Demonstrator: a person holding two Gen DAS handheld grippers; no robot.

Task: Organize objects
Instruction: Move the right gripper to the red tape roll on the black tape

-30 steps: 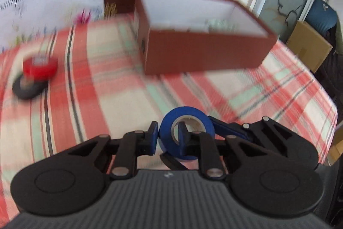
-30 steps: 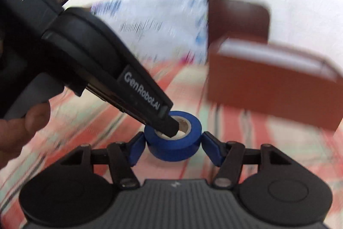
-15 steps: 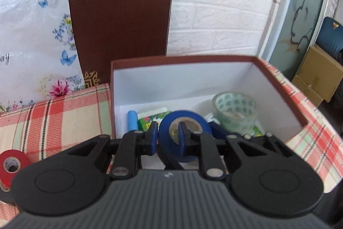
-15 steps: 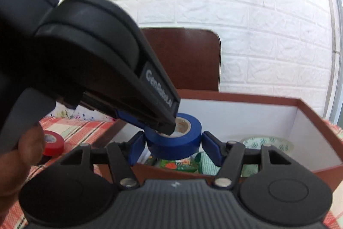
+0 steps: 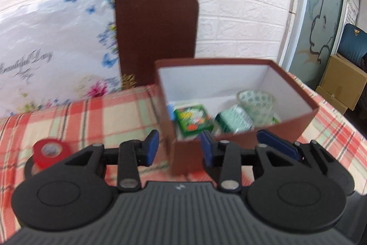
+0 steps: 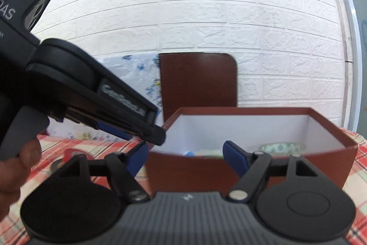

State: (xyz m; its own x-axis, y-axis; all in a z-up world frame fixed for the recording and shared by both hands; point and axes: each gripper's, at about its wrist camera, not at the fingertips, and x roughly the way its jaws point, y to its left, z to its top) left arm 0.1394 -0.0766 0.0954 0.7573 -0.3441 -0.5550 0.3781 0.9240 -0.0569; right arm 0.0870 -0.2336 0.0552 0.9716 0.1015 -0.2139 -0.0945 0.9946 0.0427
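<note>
My left gripper (image 5: pixel 179 148) hangs in front of the near left corner of the brown box (image 5: pixel 296 116). Its jaws are opening and nothing is between them. My right gripper (image 6: pixel 185 160) faces the box's near wall (image 6: pixel 206 171); its jaws are opening too and hold nothing. The left gripper's fingers (image 6: pixel 156 134) reach in from the left just above it. Inside the box lie a green packet (image 5: pixel 192 121), a green-white packet (image 5: pixel 234 121) and a clear tape roll (image 5: pixel 255 102). The blue tape roll shows in neither view.
A red tape roll (image 5: pixel 51 150) lies on a black roll at the left of the plaid tablecloth (image 5: pixel 91 116). A brown chair back (image 5: pixel 156 38) stands behind the box against the white brick wall. Cardboard boxes (image 5: pixel 344 82) sit on the right, off the table.
Both grippers let go of the blue tape roll, which has gone from view, and their jaws have widened. The left gripper drew back from over the box toward its near left corner.
</note>
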